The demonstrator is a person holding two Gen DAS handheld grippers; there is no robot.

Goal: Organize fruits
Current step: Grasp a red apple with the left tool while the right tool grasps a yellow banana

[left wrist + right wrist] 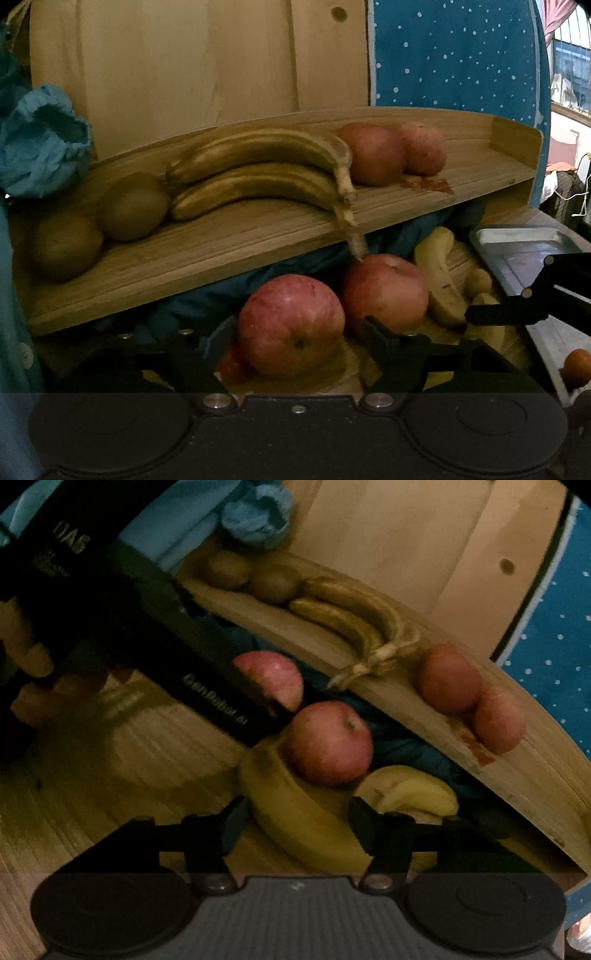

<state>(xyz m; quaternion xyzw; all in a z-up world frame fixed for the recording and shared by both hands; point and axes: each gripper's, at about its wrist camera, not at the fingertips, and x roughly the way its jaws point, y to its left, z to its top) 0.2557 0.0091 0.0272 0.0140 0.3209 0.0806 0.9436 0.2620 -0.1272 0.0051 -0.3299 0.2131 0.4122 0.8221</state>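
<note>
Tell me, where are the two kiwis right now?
In the left wrist view the two kiwis sit side by side at the left end of the upper wooden shelf, with the bananas just to their right and blue cloth behind.

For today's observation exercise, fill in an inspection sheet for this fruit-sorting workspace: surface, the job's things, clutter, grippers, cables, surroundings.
Surface: wooden table; raised wooden shelf above it, with a red stain.
Job's things: on the shelf, two kiwis, two bananas, two apples. Below, front apple, second apple, yellow bananas.
Clutter: blue cloth; metal tray; a small orange fruit.
Grippers: left gripper open, fingers either side of the front apple; right gripper open over a yellow banana.
Cables: nothing seen.
Surroundings: wooden panel, blue dotted fabric, window.
</note>
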